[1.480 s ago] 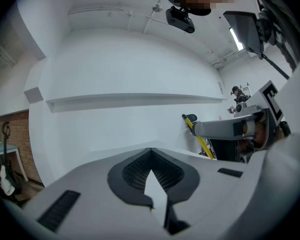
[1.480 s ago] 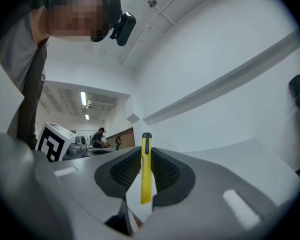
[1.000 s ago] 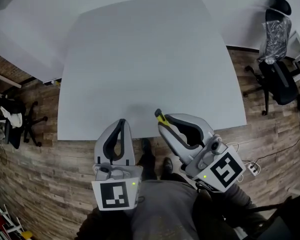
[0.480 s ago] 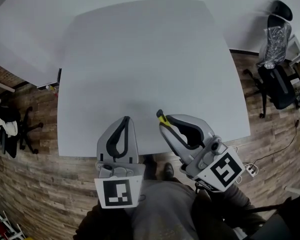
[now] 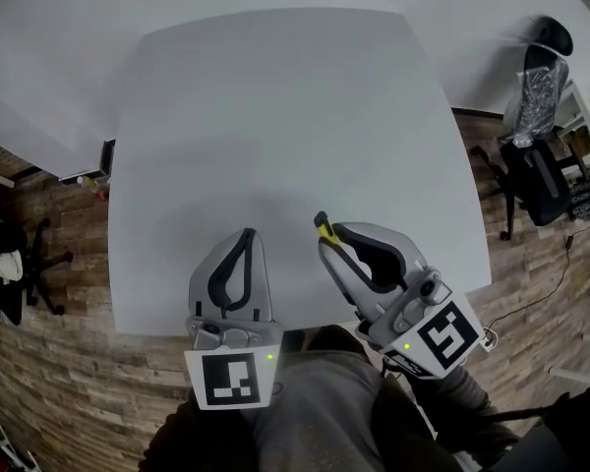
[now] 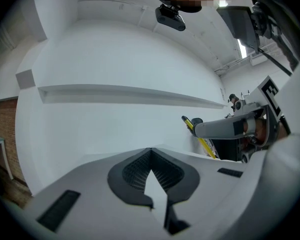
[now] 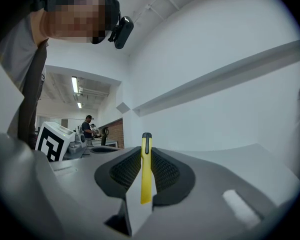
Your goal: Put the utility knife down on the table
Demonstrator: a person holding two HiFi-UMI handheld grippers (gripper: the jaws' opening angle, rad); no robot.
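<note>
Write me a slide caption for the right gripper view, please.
Right gripper shut on a yellow knife, whose black-tipped end sticks out past the jaws.

White table (image 5: 275, 116) below me, matte top. Wood-plank floor (image 5: 49, 362) runs round its near sides. Pale wall (image 5: 492, 28) stands behind it. At my right is a black office chair (image 5: 536, 155) with clear plastic over its back. A dark swivel chair (image 5: 10, 264) sits far left. Beyond are a brick wall (image 7: 115, 133) and lit ceiling strip lights (image 7: 74, 84).
</note>
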